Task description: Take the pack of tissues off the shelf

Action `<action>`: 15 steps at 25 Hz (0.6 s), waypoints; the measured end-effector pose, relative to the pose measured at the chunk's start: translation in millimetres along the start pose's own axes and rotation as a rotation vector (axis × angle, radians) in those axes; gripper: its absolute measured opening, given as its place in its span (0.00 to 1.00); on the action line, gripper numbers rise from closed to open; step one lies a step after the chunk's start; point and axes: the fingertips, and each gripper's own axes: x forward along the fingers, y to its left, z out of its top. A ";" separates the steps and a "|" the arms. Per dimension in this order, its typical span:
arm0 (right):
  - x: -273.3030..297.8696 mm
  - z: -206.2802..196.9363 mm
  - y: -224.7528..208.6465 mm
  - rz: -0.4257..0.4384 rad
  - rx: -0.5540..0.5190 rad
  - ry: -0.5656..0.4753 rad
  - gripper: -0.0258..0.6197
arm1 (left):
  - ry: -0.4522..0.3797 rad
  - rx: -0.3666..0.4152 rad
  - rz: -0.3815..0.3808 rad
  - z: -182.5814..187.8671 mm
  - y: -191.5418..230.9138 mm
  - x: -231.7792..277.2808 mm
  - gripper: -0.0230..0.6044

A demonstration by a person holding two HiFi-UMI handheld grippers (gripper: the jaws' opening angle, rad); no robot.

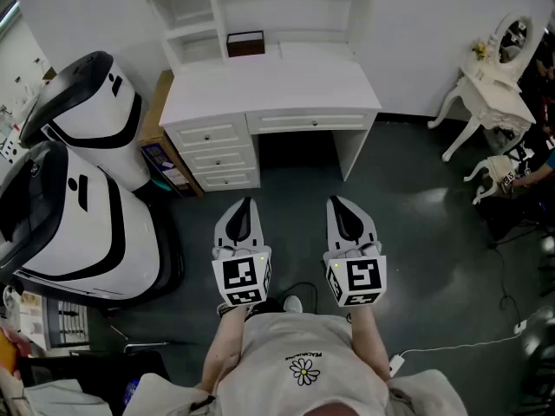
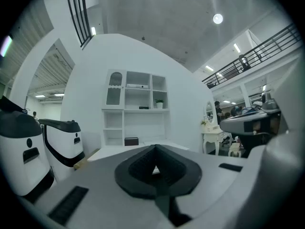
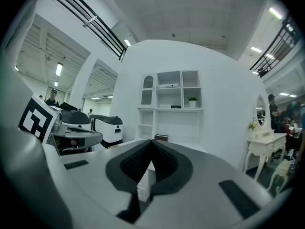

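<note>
we stand on a dark floor facing a white desk point(image 1: 277, 85) with a shelf unit point(image 2: 137, 106) rising from its back edge. the left gripper point(image 1: 245, 204) and the right gripper point(image 1: 340, 203) are held level and side by side in front of us. both point at the desk and are well short of it.

in the left gripper view the jaws are pressed together with nothing between them, and only a sliver of the desk shows behind the pads. in the right gripper view the jaws also meet at their tips and are empty. the desk drawers point(image 3: 143, 186) show through the slot below the tips.

a pale flat pack point(image 2: 138, 86) lies on the upper shelf in the middle compartment. we take it for the tissues, though it is too small to be sure. a small dark thing point(image 2: 144, 108) lies on the shelf under it. a little potted plant point(image 2: 159, 103) stands in the compartment to the right, one shelf lower than the pack. a dark brown box point(image 1: 245, 43) sits at the back of the desktop, against the foot of the shelf unit.

to our left stand two white machines point(image 1: 87, 120) with black trim. a cardboard box point(image 1: 159, 121) sits between them and the desk. to the right a white dressing table point(image 1: 486, 85) with an oval mirror stands against the wall.
</note>
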 end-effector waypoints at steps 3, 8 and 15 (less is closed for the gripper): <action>0.6 1.7 0.8 0.008 -0.004 -0.006 0.04 | 0.001 -0.003 0.004 0.5 0.8 -0.1 0.04; -1.2 4.8 -3.4 0.013 0.004 -0.014 0.04 | -0.002 -0.005 0.003 5.0 -3.2 0.0 0.04; -1.8 5.9 -7.7 0.007 0.027 -0.033 0.04 | -0.004 0.001 -0.001 6.6 -6.2 -0.6 0.04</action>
